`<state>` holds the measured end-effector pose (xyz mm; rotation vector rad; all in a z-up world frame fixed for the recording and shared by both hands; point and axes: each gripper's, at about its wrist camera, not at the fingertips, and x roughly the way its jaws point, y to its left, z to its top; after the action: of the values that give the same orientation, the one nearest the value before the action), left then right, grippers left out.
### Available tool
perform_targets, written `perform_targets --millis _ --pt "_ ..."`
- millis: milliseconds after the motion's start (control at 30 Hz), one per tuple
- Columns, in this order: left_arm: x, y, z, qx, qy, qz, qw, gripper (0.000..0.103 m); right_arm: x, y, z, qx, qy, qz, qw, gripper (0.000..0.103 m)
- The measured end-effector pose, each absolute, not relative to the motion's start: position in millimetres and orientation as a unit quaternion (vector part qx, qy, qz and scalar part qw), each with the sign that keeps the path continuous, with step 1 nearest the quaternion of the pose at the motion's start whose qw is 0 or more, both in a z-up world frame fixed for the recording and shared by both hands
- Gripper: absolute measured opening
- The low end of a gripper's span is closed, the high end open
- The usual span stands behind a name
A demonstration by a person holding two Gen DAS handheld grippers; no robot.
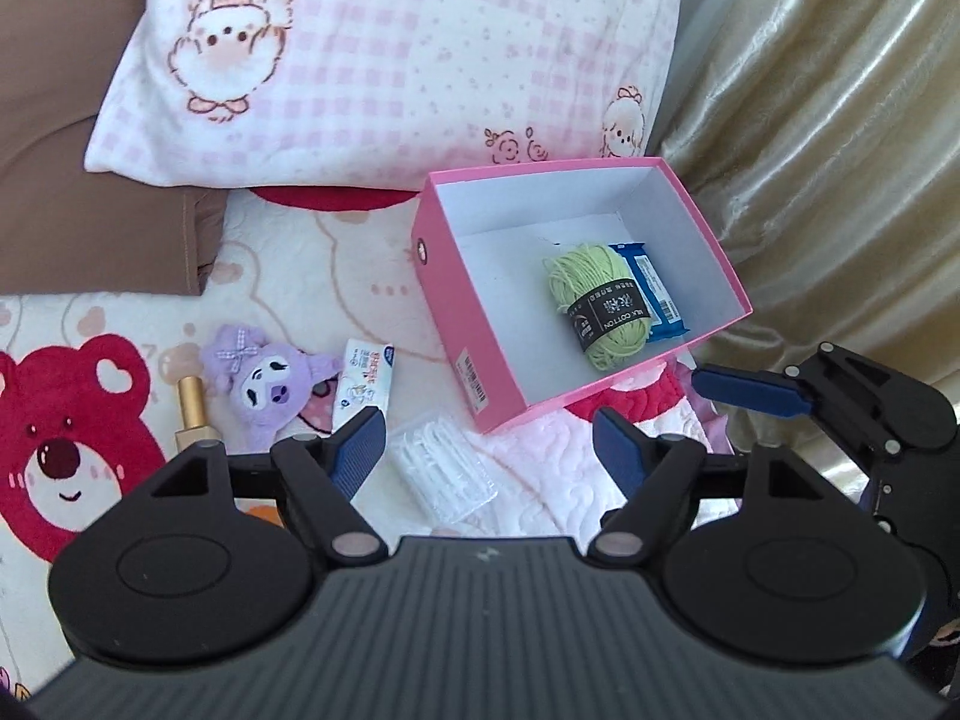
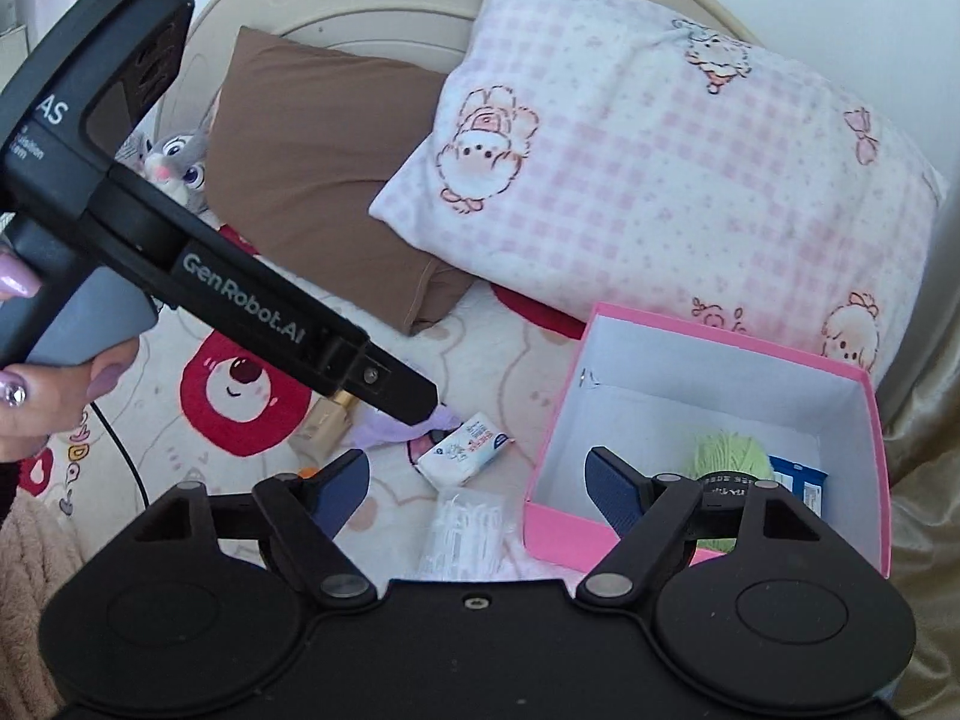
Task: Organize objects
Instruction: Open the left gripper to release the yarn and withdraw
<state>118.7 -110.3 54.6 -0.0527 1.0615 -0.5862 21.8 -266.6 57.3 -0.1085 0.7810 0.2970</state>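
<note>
Left wrist view: left claw [image 1: 487, 443] spread apart, holding nothing; beyond it the pink box [image 1: 462, 324] already holds a green yarn skein [image 1: 591, 300] and a blue packet [image 1: 657, 291]. A clear plastic case [image 1: 444, 471] lies between its fingers; a purple plush [image 1: 264, 381], tissue pack [image 1: 366, 381] and gold-capped bottle [image 1: 193, 414] wait ahead-left. Right wrist view: right claw [image 2: 477, 489] likewise apart and empty, box ahead-right; most sorting apparently remains.

The bed [image 1: 288, 276] wears a cream quilted cover printed with red bears. Lying straight on it — a pink-checked pillow [image 1: 384, 60], a brown pillow [image 1: 78, 138], an open pink box [image 1: 480, 324], a purple plush toy [image 1: 264, 384], a small tissue packet [image 1: 366, 384], a gold-capped bottle [image 1: 193, 408] and a clear plastic packet of white picks [image 1: 444, 471] — the smaller things close together beside the box.
</note>
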Motion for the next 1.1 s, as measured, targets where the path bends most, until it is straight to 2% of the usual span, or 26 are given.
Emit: perform_targets --millis 67,367,667,1100 --pt "117.3 -93.4 51.4 -0.036 0.498 -0.262 0.826 0.081 21.5 -255.4 55.3 -0.068 0.385 0.15 0.908 0.083" --pt "127.8 -41.1 -4.7 -0.086 0.534 -0.229 0.81 0.081 27.5 -222.3 25.0 -0.069 0.425 0.188 0.883 0.083" --pt "130.7 -49.7 -67.8 -0.091 0.567 -0.247 0.781 0.08 35.5 -197.6 -33.6 -0.092 0.465 0.167 0.864 0.083" --pt "128.0 -58.9 -100.9 -0.141 0.514 -0.281 0.798 0.076 62.3 -205.7 -109.4 -0.088 0.479 0.113 0.866 0.083"
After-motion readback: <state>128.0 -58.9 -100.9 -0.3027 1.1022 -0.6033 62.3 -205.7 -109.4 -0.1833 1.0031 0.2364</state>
